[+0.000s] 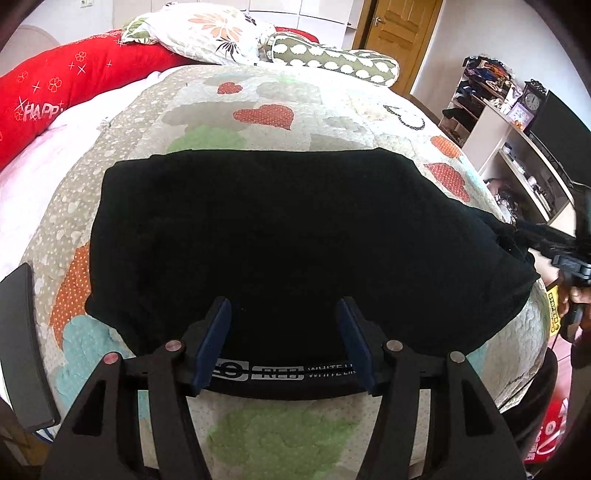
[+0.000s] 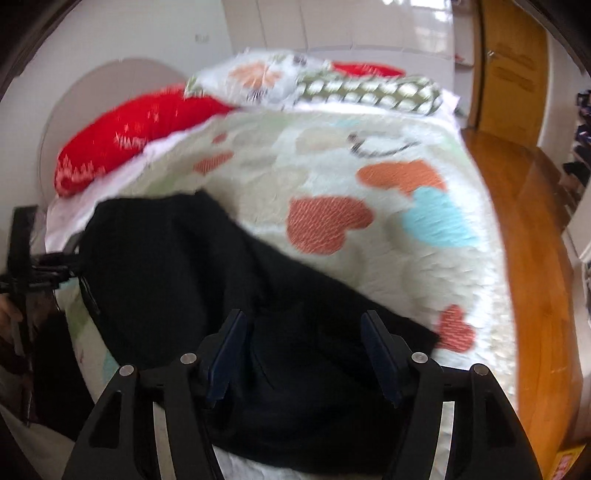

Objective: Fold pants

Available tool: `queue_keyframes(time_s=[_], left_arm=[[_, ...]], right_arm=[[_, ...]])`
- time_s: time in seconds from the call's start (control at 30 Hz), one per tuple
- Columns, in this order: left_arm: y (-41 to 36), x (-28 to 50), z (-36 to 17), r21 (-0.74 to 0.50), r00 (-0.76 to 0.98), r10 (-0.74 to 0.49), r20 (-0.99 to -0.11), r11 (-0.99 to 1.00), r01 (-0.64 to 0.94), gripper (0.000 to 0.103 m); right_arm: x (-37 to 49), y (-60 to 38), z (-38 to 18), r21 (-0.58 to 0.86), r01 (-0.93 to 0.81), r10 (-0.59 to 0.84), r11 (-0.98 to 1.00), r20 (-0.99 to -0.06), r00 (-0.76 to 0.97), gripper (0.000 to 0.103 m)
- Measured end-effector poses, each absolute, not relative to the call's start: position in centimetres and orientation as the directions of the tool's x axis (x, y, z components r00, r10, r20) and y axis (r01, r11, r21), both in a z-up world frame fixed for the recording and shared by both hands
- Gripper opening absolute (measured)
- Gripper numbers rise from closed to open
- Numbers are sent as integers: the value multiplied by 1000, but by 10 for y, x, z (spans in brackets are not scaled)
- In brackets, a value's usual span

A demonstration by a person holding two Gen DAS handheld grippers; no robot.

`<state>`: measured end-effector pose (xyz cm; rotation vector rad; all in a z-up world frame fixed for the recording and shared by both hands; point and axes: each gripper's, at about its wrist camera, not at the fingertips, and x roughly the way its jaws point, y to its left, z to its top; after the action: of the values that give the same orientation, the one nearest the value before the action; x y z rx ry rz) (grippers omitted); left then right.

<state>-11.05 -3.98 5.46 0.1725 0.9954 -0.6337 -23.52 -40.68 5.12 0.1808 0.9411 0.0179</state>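
Black pants (image 1: 280, 240) lie folded flat on the quilted bed (image 1: 280, 99), with the lettered waistband (image 1: 288, 373) at the near edge. My left gripper (image 1: 286, 314) is open, its blue pads straddling the waistband edge. In the blurred right wrist view the pants (image 2: 177, 280) spread to the left and under my right gripper (image 2: 304, 328), which is open above the near end of the cloth. The right gripper also shows at the far right of the left wrist view (image 1: 572, 262), at the pants' corner.
Red pillow (image 1: 74, 81), floral pillow (image 1: 207, 29) and patterned bolster (image 1: 332, 61) lie at the head of the bed. Shelves with a clock (image 1: 517, 122) stand to the right. Wooden floor (image 2: 524, 229) and a door (image 2: 513, 66) are beyond the bed's right edge.
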Motion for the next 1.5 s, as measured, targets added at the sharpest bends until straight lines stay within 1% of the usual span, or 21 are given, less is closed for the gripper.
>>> queue_keyframes(time_s=[0.03, 0.07, 0.1, 0.3, 0.4, 0.5, 0.63, 0.73, 0.77, 0.8, 0.87, 0.93, 1.03, 1.1, 1.13, 1.17, 1.23, 1.27, 1.37, 1.43, 1.5], left_arm=[[-40, -110, 55, -149, 381, -420, -824, 808, 570, 59], [-39, -110, 55, -153, 379, -423, -823, 808, 569, 59], [-38, -110, 55, -158, 376, -426, -822, 807, 569, 59], [-35, -109, 58, -168, 371, -434, -821, 805, 570, 59], [-35, -113, 56, -170, 370, -437, -820, 803, 571, 59], [-36, -115, 55, -160, 373, -428, -823, 805, 572, 59], [-30, -120, 62, -157, 369, -431, -823, 798, 582, 59], [-23, -118, 63, -138, 384, -413, -826, 808, 572, 59], [-21, -117, 64, -137, 388, -410, -826, 812, 567, 59], [-18, -116, 64, -140, 390, -410, -825, 816, 561, 59], [-15, -116, 65, -155, 387, -418, -822, 818, 554, 59], [-15, -116, 65, -157, 390, -419, -820, 820, 551, 59], [-18, -115, 65, -146, 393, -412, -822, 820, 553, 59], [-19, -116, 64, -141, 395, -409, -822, 820, 555, 59], [-18, -116, 64, -142, 395, -410, -822, 820, 555, 59], [-17, -115, 64, -145, 394, -412, -822, 819, 555, 59], [-13, -114, 64, -157, 388, -419, -821, 819, 552, 59], [-11, -113, 65, -152, 393, -413, -821, 823, 547, 59], [-2, -111, 66, -137, 417, -393, -820, 841, 523, 59], [7, -107, 65, -156, 423, -393, -816, 856, 493, 59], [16, -102, 60, -180, 417, -392, -820, 868, 462, 60]], right_arm=[[-233, -404, 44, 163, 57, 103, 985, -819, 565, 37], [-232, -403, 41, 154, 51, 99, 987, -821, 562, 13], [-236, -403, 45, 143, 50, 88, 988, -812, 576, 2], [-299, -451, 99, 172, 237, -46, 956, -713, 700, 3], [-315, -466, 86, 159, 308, -85, 938, -756, 649, 3], [-327, -453, 66, 133, 252, -40, 959, -813, 581, 3], [-354, -428, 68, 181, 160, 56, 971, -813, 580, 3], [-361, -422, 70, 166, 125, 71, 978, -832, 550, 13], [-362, -424, 74, 172, 125, 73, 977, -824, 562, 26], [-364, -428, 81, 179, 142, 61, 974, -804, 591, 45], [-361, -436, 90, 189, 184, 31, 965, -776, 630, 60], [-349, -444, 95, 191, 213, 7, 958, -759, 651, 60], [-313, -440, 80, 123, 213, -34, 969, -790, 612, 59], [-296, -435, 63, 106, 186, -21, 977, -817, 576, 54], [-287, -434, 52, 93, 179, -23, 979, -832, 554, 46], [-280, -430, 43, 75, 166, -23, 983, -853, 522, 19], [-277, -428, 47, 39, 158, -52, 987, -844, 534, 15], [-277, -430, 58, 31, 168, -72, 985, -818, 571, 10], [-277, -447, 79, 29, 255, -143, 967, -762, 632, 10], [-270, -458, 73, -5, 309, -203, 951, -764, 612, 10], [-262, -465, 55, 29, 325, -182, 945, -779, 600, 11]])
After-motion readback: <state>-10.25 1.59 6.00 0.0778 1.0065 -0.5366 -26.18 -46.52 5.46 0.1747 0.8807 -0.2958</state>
